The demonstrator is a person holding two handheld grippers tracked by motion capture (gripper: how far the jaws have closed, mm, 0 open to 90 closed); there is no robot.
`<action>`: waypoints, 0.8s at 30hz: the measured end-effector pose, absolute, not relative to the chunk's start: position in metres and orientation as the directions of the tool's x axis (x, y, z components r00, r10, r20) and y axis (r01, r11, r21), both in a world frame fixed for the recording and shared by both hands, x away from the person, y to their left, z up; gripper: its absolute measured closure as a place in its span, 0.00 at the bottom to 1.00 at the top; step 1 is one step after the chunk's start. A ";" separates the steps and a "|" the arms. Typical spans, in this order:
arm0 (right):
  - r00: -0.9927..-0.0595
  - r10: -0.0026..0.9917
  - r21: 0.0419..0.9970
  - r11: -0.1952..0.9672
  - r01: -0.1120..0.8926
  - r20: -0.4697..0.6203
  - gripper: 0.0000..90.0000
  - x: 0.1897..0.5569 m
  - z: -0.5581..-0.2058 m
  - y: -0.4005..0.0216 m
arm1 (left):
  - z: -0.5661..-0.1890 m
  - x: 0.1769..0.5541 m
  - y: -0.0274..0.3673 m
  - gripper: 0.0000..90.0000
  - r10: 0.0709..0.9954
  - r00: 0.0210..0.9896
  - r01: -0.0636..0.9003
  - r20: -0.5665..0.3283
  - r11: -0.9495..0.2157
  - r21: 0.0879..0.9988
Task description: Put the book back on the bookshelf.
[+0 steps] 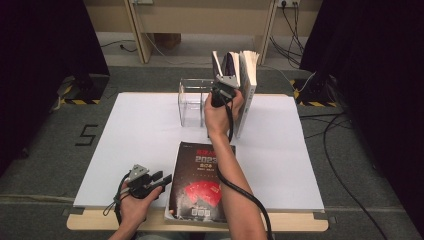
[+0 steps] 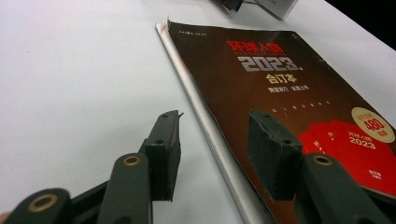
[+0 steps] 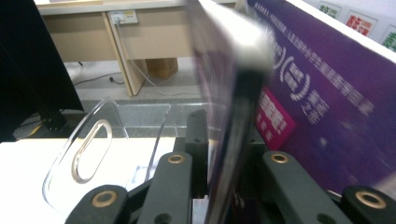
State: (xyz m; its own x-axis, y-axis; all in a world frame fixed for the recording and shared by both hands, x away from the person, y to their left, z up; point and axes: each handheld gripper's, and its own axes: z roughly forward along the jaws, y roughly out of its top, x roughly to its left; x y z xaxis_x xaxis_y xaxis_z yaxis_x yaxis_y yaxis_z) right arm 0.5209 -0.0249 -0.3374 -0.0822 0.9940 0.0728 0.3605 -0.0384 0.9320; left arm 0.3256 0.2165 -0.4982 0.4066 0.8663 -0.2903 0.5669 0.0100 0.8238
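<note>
right tool (image 1: 223, 89) jaws close around upright book (image 3: 233, 93); left tool (image 2: 215, 144) open.

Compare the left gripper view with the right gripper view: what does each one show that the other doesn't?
Left gripper view alone: the dark book lying flat, red and white print on its cover, with the left gripper open beside its spine edge.

Right gripper view alone: a clear acrylic stand with a slot-shaped cutout, a purple book cover, a blurred thin book upright between the right gripper jaws, and wooden furniture behind.

Shared: the white table surface.
</note>
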 end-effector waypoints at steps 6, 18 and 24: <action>-0.081 0.995 0.931 -0.019 0.365 0.052 0.82 0.505 -0.336 -0.033 | -0.499 0.326 0.215 0.60 0.866 0.407 0.568 -0.292 0.011 0.823; -0.089 0.994 0.924 -0.026 0.382 0.065 0.85 0.471 -0.345 -0.047 | -0.498 0.325 0.216 0.60 0.867 0.403 0.567 -0.292 0.014 0.824; -0.095 0.990 0.914 -0.054 0.402 0.101 0.86 0.469 -0.343 -0.051 | -0.497 0.325 0.217 0.60 0.868 0.400 0.566 -0.295 0.019 0.824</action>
